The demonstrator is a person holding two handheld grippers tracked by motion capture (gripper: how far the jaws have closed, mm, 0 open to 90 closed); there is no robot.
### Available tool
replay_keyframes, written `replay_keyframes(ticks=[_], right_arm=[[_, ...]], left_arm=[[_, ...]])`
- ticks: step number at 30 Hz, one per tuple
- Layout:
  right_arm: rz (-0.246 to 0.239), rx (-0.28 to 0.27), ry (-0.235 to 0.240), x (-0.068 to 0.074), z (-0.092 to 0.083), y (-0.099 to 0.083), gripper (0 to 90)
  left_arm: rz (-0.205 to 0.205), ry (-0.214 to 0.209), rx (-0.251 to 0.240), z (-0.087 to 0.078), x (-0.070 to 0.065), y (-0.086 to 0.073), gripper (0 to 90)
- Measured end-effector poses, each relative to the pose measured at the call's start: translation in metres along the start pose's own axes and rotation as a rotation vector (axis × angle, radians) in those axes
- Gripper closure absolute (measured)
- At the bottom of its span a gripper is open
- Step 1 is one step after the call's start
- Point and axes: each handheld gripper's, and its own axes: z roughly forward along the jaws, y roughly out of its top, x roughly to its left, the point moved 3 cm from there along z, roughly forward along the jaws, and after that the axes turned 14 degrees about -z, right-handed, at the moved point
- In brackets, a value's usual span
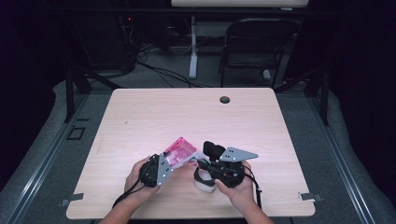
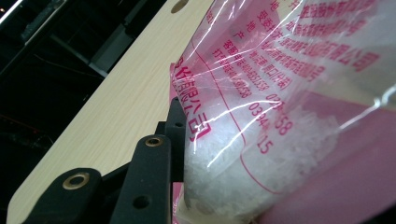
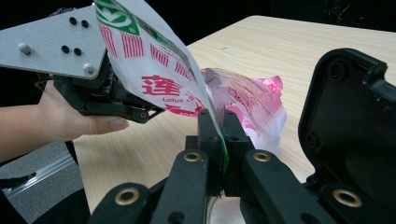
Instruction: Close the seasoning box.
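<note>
Between both claws — crinkled pink-printed bag

The high view is looking forward and down from above the table. Both gripper views are sitting low and very close, looking along their jaws, sharing the pink printed bag and tabletop.
</note>
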Motion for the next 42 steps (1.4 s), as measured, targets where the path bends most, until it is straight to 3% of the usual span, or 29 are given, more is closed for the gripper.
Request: replay_keyframes(ticks=[15,30,42], right_arm=[[-0.011,0.025,0.003,0.001,0.003,-0.002,89.4],[-0.011,0.024,0.008,0.002,0.005,-0.002,89.4],[0.001,-0.012,0.002,-0.002,0.001,-0.001,76.1]], left_arm=[[-0.059,-0.070,0.034,0.010,-0.003,-0.010,68.6],[-0.094,-0.114,0.064,0.017,-0.006,-0.014,69.1],[-0.205,-0.181,0.053,0.021,0.000,-0.018,70.3]])
